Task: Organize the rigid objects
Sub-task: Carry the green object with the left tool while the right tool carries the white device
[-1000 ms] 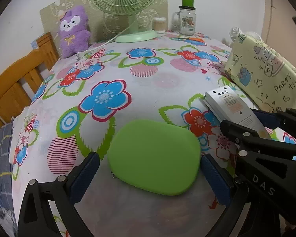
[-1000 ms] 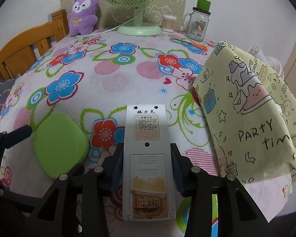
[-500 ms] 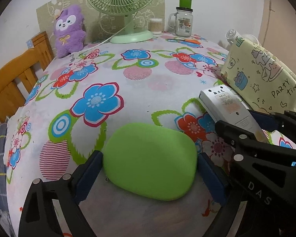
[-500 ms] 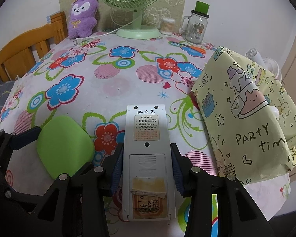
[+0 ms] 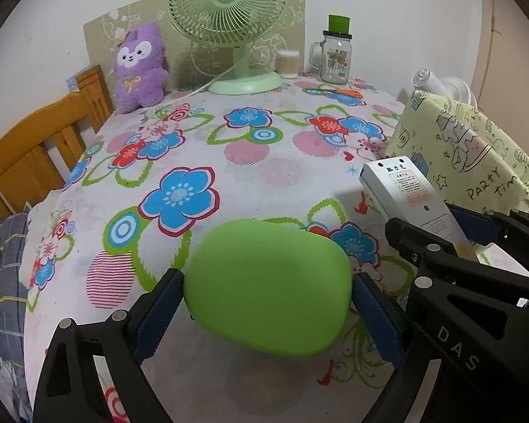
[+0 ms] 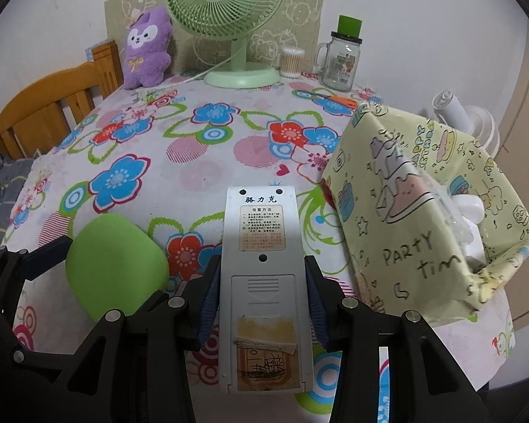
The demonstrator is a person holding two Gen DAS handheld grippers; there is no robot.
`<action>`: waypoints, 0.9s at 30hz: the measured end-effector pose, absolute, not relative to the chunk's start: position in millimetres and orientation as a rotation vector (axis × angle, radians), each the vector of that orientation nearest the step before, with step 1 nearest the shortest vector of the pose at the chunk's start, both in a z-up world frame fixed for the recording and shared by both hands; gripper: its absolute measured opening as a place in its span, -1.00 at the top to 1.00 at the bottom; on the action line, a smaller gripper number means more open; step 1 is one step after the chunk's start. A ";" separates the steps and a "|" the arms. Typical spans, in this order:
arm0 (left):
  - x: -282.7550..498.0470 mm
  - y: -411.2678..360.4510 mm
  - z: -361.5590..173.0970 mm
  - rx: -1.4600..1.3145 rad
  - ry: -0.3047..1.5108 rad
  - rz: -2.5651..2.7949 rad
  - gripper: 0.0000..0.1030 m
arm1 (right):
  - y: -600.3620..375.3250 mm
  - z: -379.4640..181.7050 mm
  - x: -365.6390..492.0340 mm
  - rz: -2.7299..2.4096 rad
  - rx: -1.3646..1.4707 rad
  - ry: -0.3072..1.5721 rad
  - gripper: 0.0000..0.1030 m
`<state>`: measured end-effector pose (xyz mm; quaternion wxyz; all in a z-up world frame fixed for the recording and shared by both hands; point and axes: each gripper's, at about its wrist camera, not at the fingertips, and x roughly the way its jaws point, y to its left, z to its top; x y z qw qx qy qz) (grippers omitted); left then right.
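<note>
The left gripper (image 5: 268, 294) presses its blue pads against both sides of the green case (image 5: 268, 287), just above the flowered tablecloth (image 5: 250, 162). Beside it, the right gripper (image 6: 262, 296) clamps the white remote (image 6: 262, 275) back side up, near the yellow box (image 6: 423, 211).

Both my grippers: black skeletal printed frames, silver screws, blue ribbed pads (image 5: 158, 312). White "DAS" lettering on right gripper (image 6: 261, 296), at 4 o'clock from left gripper (image 5: 268, 303).
</note>
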<state>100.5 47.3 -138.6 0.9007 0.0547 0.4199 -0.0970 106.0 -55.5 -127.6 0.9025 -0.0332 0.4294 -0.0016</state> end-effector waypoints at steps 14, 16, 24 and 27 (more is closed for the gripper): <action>74.1 35.8 -111.4 0.104 0.825 -0.123 -0.86 | -66.8 -100.8 84.3 0.040 -0.071 0.836 0.08; 69.5 33.5 -107.1 0.111 0.818 -0.111 -0.86 | -68.3 -97.2 80.6 0.041 -0.071 0.828 0.08; 58.8 23.9 -86.7 0.119 0.789 -0.093 -0.86 | -78.4 -77.6 70.1 0.053 -0.059 0.796 0.08; 56.0 19.1 -80.1 0.119 0.780 -0.091 -0.86 | -83.8 -70.7 67.0 0.052 -0.055 0.787 0.08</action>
